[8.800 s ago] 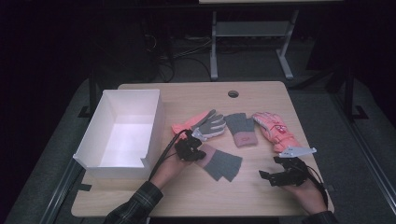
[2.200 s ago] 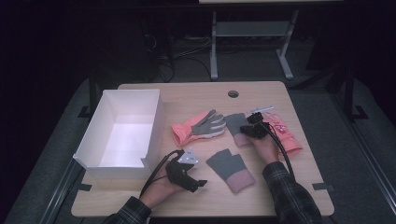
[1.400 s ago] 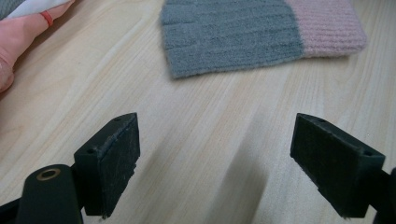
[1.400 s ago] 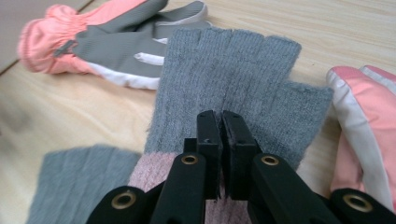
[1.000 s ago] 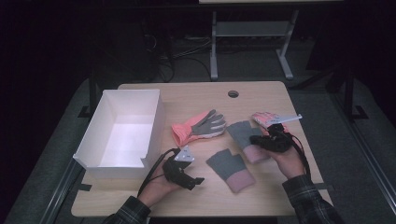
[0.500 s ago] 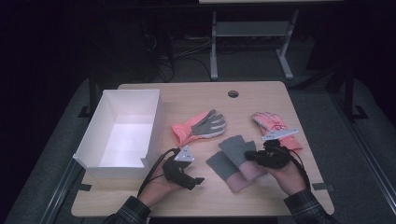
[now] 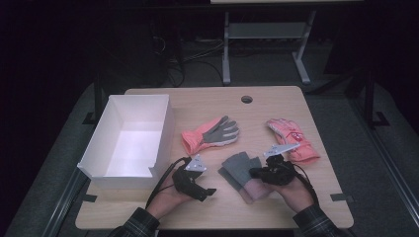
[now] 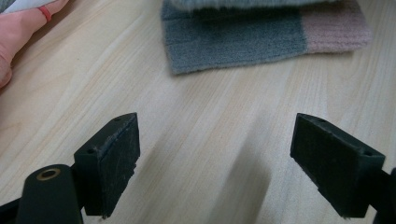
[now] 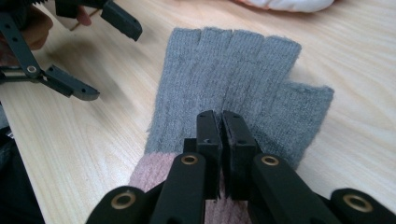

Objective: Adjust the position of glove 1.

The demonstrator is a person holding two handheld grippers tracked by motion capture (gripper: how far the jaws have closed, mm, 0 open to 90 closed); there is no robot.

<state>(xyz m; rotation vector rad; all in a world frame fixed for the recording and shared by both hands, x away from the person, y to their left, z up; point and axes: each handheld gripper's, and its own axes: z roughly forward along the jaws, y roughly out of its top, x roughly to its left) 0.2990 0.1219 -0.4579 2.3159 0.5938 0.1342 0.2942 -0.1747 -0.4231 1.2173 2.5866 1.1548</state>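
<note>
Right gripper (image 9: 220,122) fingers pinched together on the grey fingerless glove (image 9: 233,88), apparently stacked on a second glove (image 7: 257,190), left gripper (image 8: 219,163) fingers wide apart over bare tabletop (image 8: 187,135), grey gloves just beyond, white box (image 7: 129,143) farther left

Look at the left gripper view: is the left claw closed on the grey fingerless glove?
No: the left claw stands wide open over bare wood, and the grey fingerless glove lies beyond it, untouched.

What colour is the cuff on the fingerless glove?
Dusty pink cuff on the grey glove; right gripper view.
</note>
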